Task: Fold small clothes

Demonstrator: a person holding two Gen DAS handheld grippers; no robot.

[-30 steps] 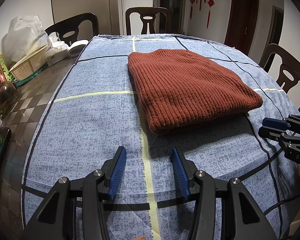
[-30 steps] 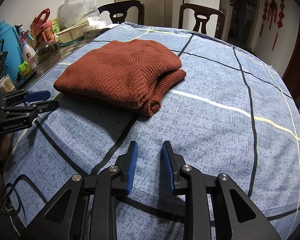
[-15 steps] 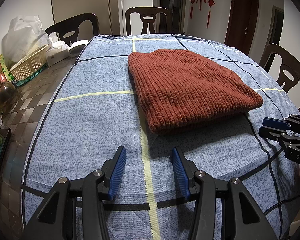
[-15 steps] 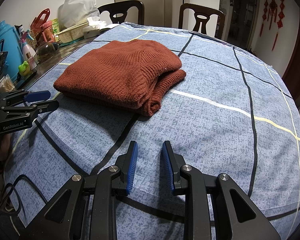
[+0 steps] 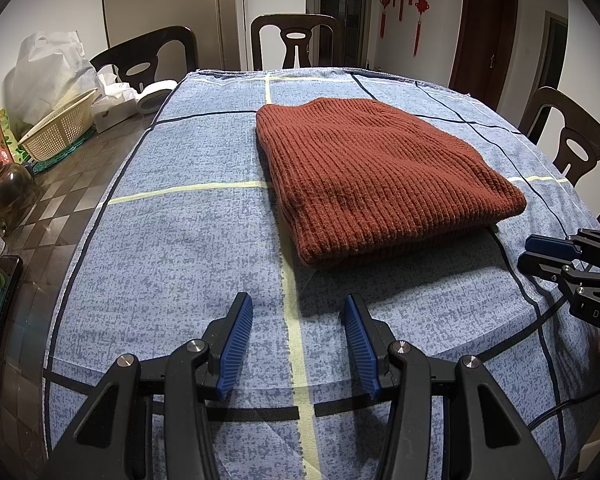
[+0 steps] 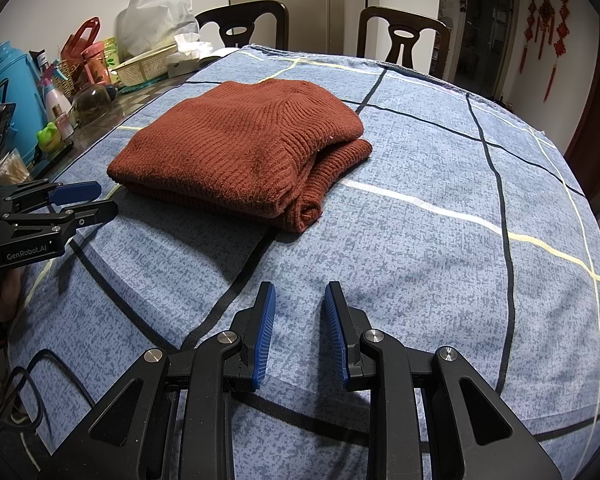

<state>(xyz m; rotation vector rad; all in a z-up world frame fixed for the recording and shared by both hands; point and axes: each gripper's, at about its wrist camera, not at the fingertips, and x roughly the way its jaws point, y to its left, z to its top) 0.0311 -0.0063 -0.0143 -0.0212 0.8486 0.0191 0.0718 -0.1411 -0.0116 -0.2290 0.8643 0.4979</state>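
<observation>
A rust-red knitted sweater (image 5: 376, 172) lies folded in a neat stack on the blue checked tablecloth (image 5: 172, 248); it also shows in the right wrist view (image 6: 244, 144). My left gripper (image 5: 298, 304) is open and empty, held near the table's front edge, short of the sweater's near corner. My right gripper (image 6: 299, 292) is open and empty, apart from the sweater's folded edge. Each gripper shows in the other's view: the right one (image 5: 540, 252) at the right, the left one (image 6: 88, 200) at the left.
Dark wooden chairs (image 5: 296, 40) stand around the table. At the left, off the cloth, are a plastic basket (image 5: 60, 132), a white bag (image 5: 48, 68), a tissue box (image 5: 112, 104), a glass jar (image 5: 8, 192), and bottles with a blue flask (image 6: 12, 80).
</observation>
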